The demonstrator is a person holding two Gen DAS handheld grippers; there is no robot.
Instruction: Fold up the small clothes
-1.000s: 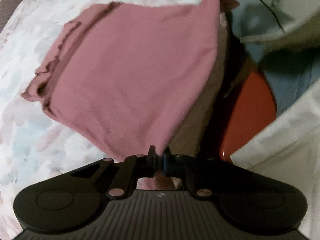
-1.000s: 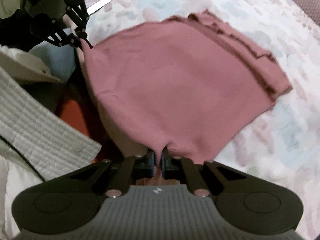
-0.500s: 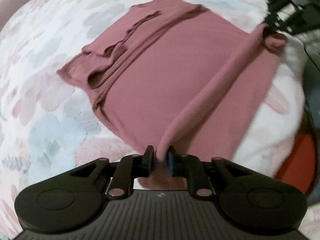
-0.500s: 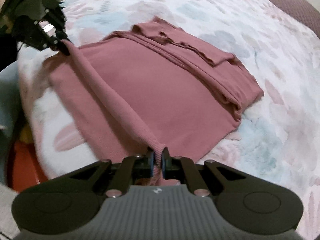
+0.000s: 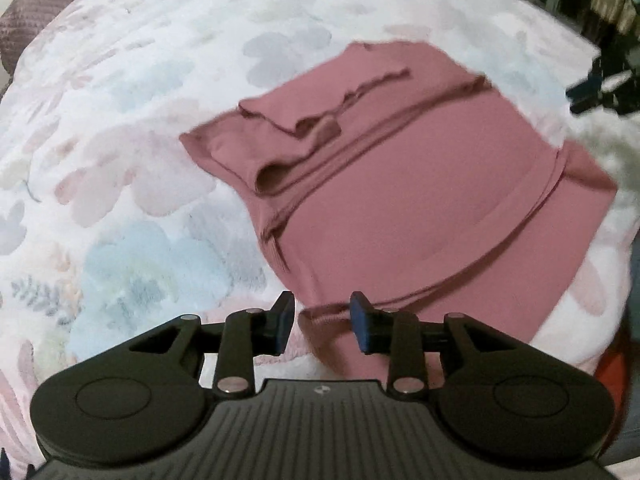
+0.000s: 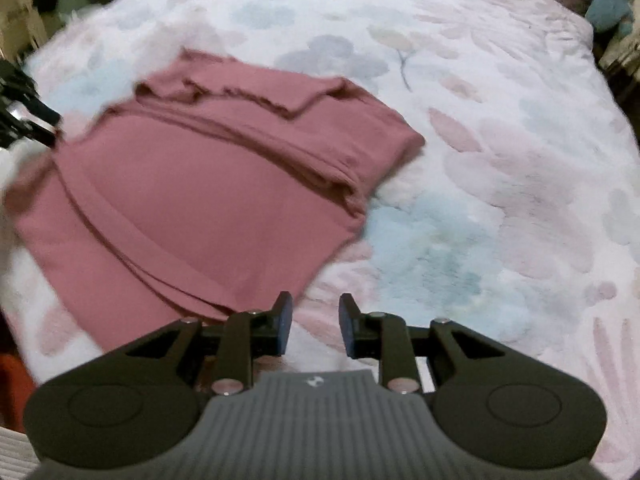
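A dusty-pink knit garment (image 5: 400, 208) lies folded over itself on a floral bedspread (image 5: 120, 160), its folded sleeve part at the far side. My left gripper (image 5: 322, 320) hovers over the garment's near corner; its jaws are opening, and the hem shows in the gap untouched by the pads. In the right wrist view the same garment (image 6: 200, 200) lies left of centre. My right gripper (image 6: 314, 322) is opening just beyond the garment's near right corner, with only bedspread (image 6: 500, 160) between its fingers.
A mauve pillow (image 5: 28, 12) sits at the bed's far corner. The other gripper's dark frame shows at the picture edge in each view (image 5: 600, 88) (image 6: 20, 116). An orange object (image 5: 612, 372) lies off the bed's near side. Clutter stands behind the bed.
Both grippers carried the garment's hem from beside the bed over onto it, folding the cloth onto itself. Both then let go of the hem and their jaws opened.
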